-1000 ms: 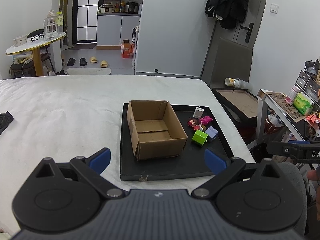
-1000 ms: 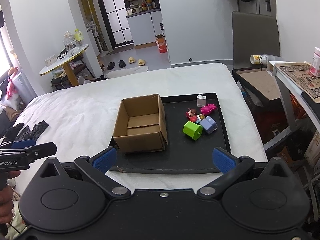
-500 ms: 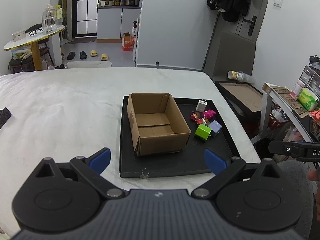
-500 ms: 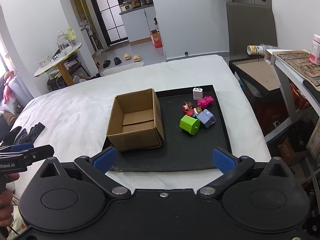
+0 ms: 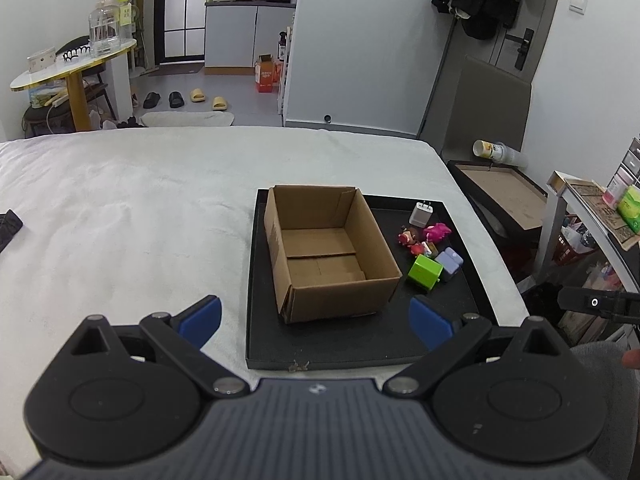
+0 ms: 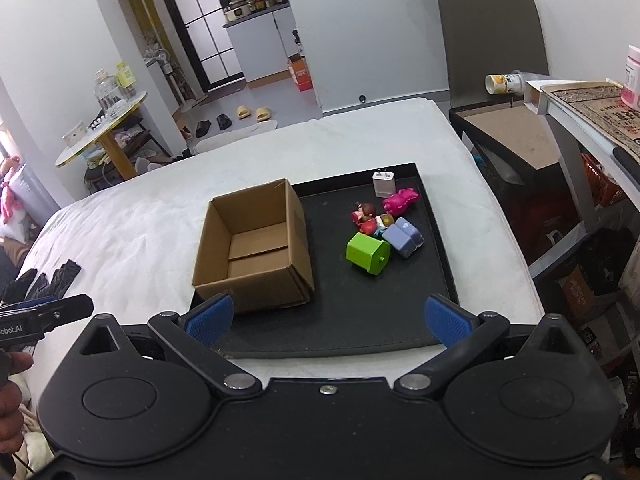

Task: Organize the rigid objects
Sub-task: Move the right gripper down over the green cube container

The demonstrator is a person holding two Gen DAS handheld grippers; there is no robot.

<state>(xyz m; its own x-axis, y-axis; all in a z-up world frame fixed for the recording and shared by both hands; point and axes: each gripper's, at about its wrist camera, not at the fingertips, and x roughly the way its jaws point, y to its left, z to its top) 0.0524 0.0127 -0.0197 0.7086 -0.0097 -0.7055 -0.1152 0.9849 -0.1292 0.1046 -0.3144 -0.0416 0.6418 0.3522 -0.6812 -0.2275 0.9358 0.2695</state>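
- Two tools hover wide apart in the jaws and empty over the near edge of a black tray (image 6: 438,288) that lies on a white bed (image 5: 140,200): the left tool (image 5: 316,318) faces the cardboard box (image 5: 328,252), the right tool (image 6: 326,318) faces the tray's open floor.
- Nothing has gone into the box, judging by its bare bottom; a green block (image 6: 367,253), a lavender block (image 6: 403,236), a pink toy (image 6: 400,199), a small figurine (image 6: 363,214) and a white charger plug (image 6: 383,184) sit on the tray to the right of it.
- Crowding is the main hazard: the green block, the lavender block and the figurine lie touching or just beside one another, so a finger coming down for one could shove or drag its neighbour, or close on two at once.
- Another risk is the green block's faceted shape with a short peg on one end; a pinch across slanted faces may let it twist out and roll.
- Soft bedding under the tray may let it tip or slide if a tool presses hard on its edge.
- Light and unweighted, the box could skid or fold a flap if a tool bumps its rim during a drop.
- Both tools converging on the same pile could knock together.
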